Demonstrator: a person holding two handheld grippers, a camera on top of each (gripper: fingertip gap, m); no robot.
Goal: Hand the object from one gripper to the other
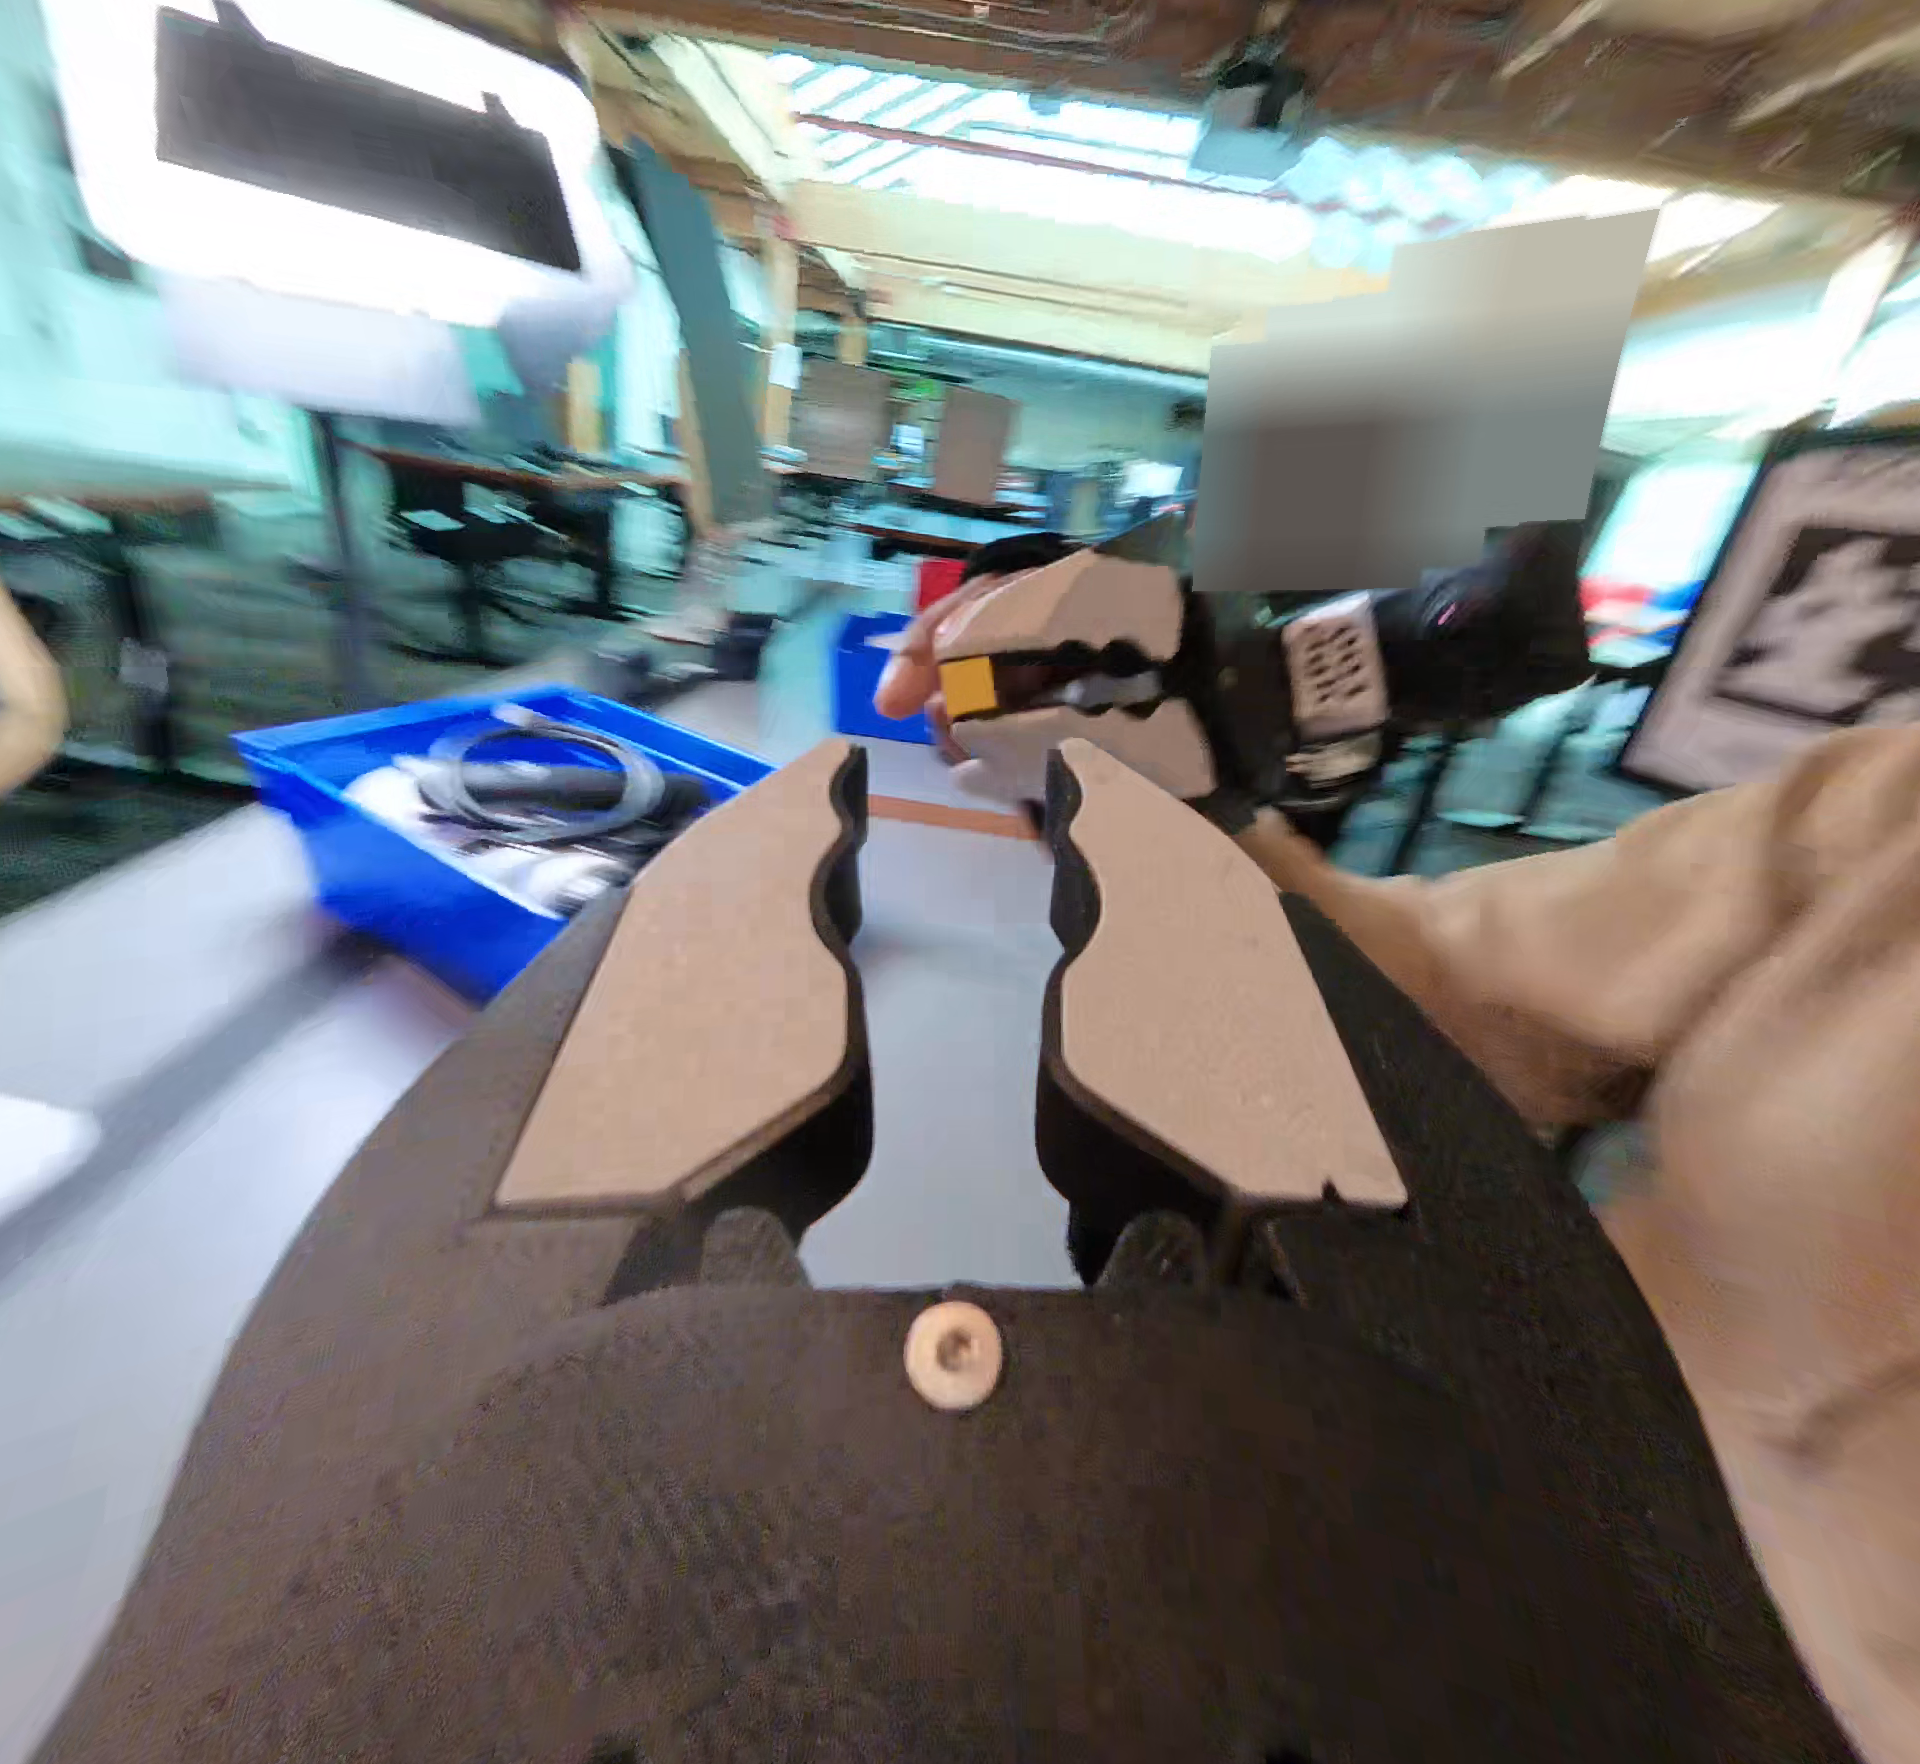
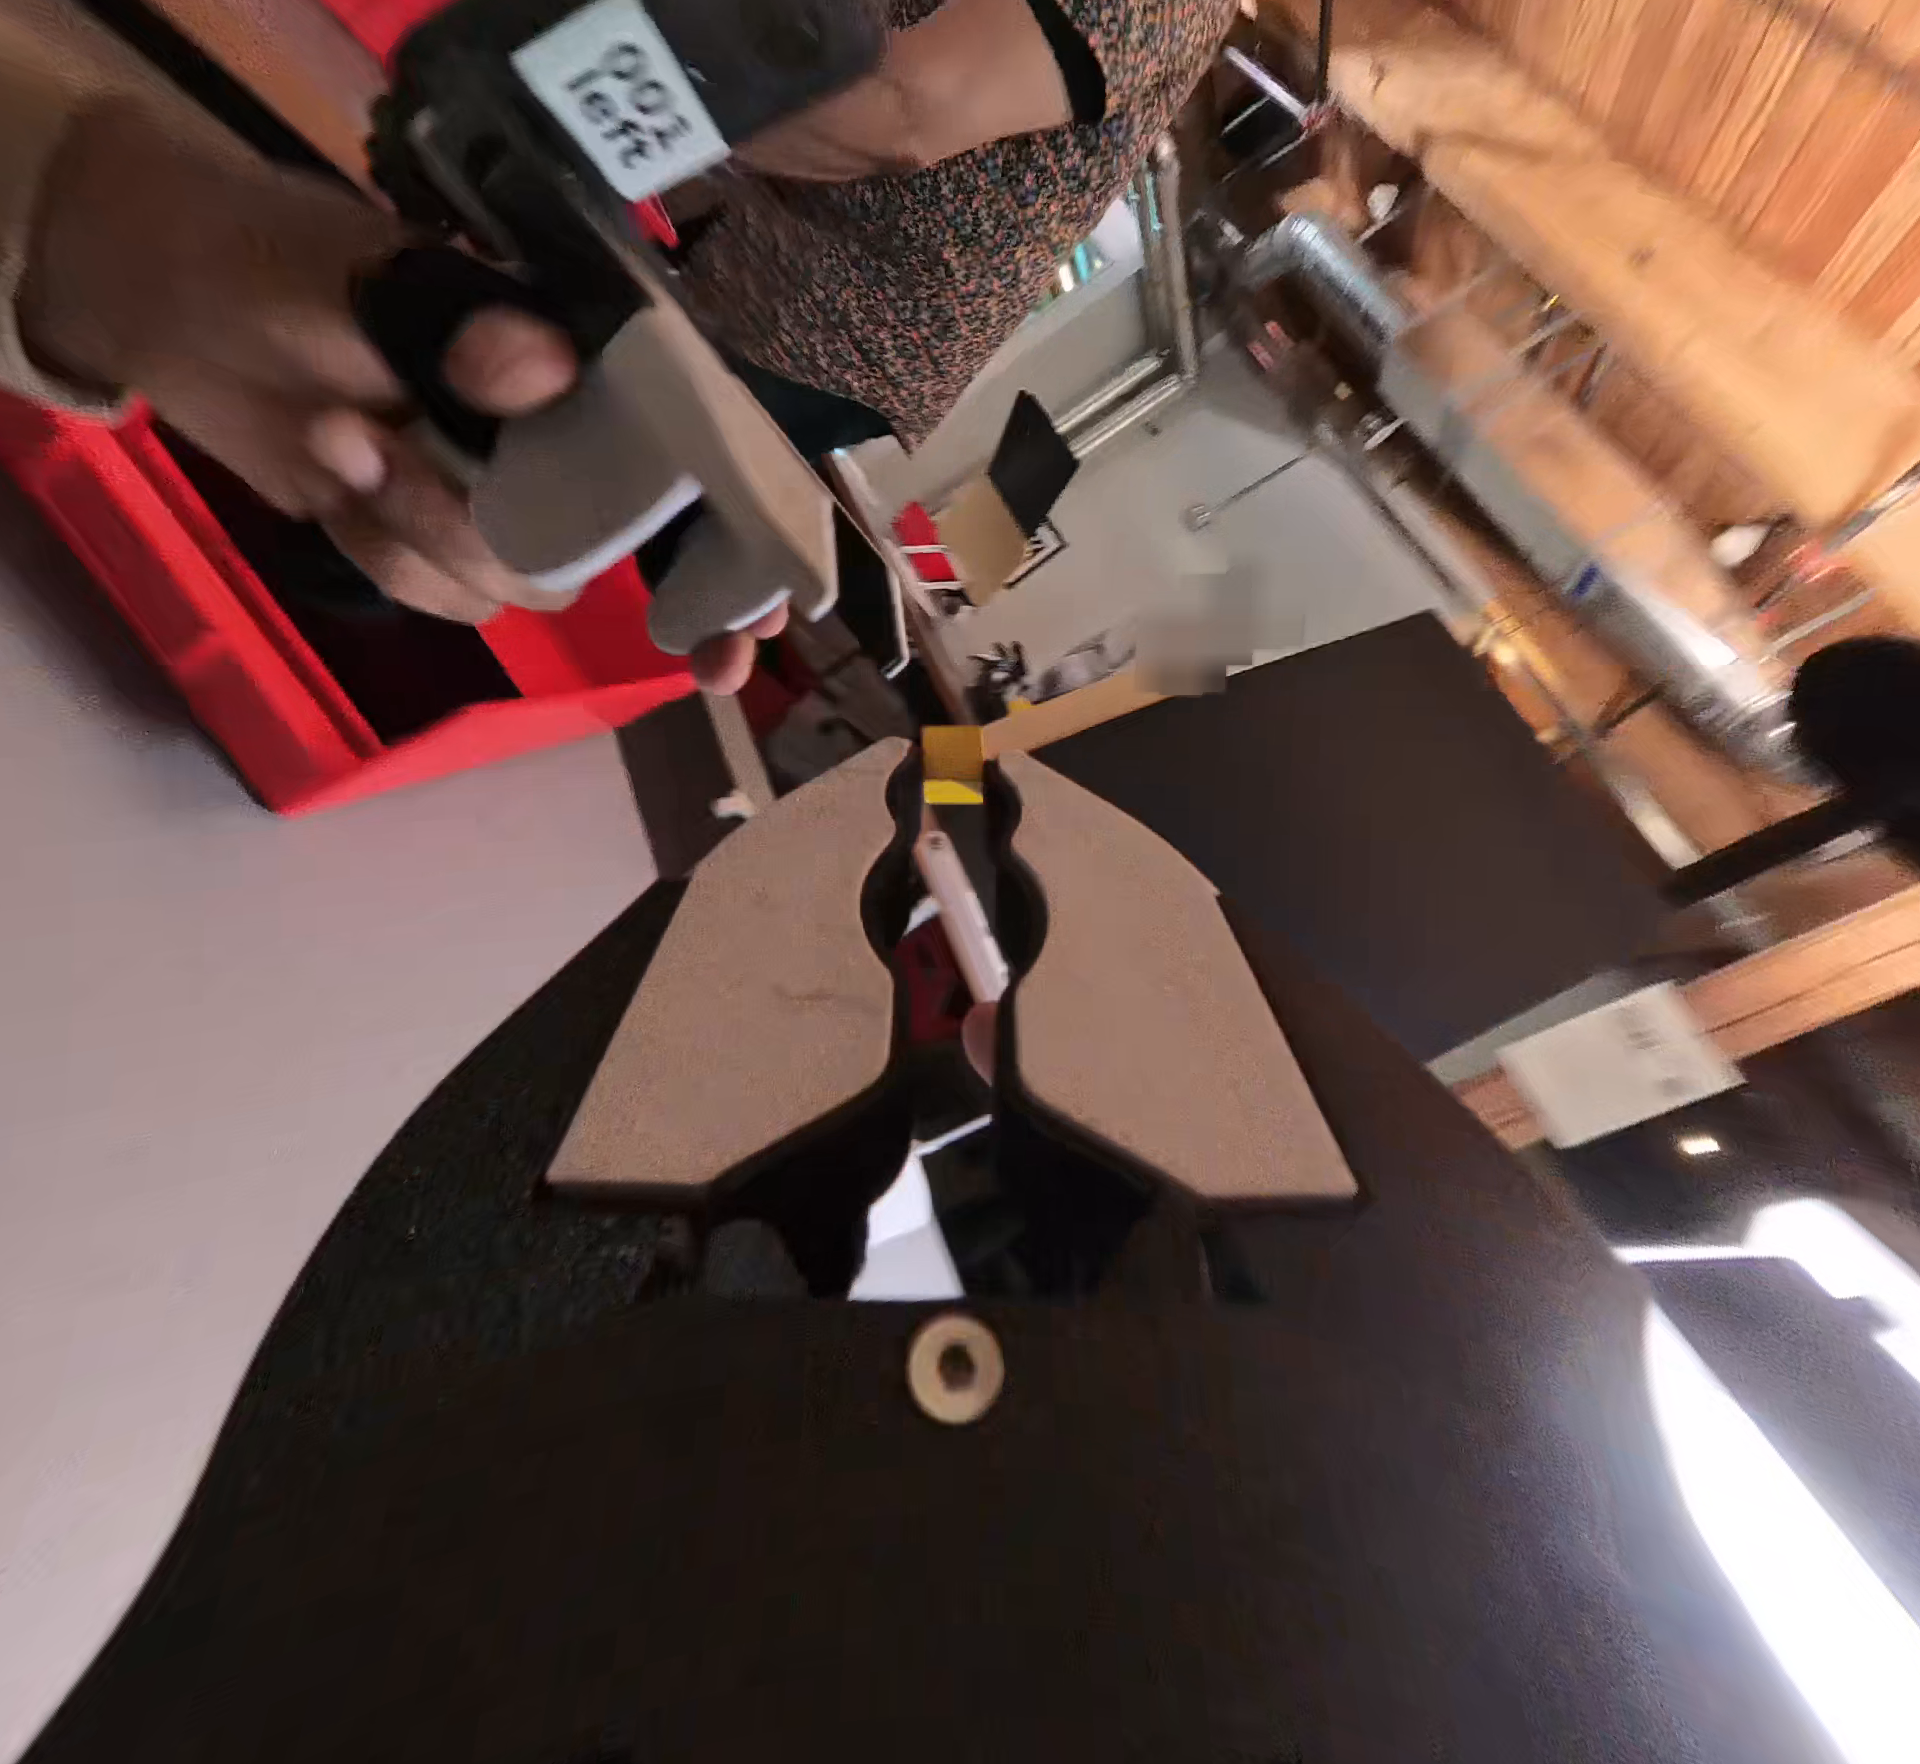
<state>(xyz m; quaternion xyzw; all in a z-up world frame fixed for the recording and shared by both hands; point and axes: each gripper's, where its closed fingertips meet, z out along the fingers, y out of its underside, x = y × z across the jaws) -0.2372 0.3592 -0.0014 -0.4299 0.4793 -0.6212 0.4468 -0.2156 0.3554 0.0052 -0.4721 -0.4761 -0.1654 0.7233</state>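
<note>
Left wrist view is showing our left gripper (image 1: 956,779) with its two tan fingers spread apart and nothing between them, hanging above a pale grey table (image 1: 156,987). Just past its tips we are seeing the right gripper (image 1: 971,691), turned on its side and pointing toward the left, pinching a small yellow block (image 1: 968,688) at the very ends of its fingers. The block is sitting a little above and beyond our left fingertips, near them but not touching. A person's hand (image 1: 925,665) is showing behind the right gripper's tips. A blue bin (image 1: 416,873) holding coiled grey cable (image 1: 551,779) is resting on the table to the left, and a tan sleeve (image 1: 1662,987) is filling the right edge.

Right wrist view is looking along our right gripper (image 2: 954,764), whose fingers are drawn close together and clamping the yellow block (image 2: 954,756) between their tips. The scene here is appearing tilted. Our left gripper (image 2: 717,561) is showing at upper left, blurred and held in a person's hand (image 2: 239,364), apart from the block; from this angle we cannot tell its opening. A red bin (image 2: 343,748) is lying behind it on the table (image 2: 208,987).
</note>
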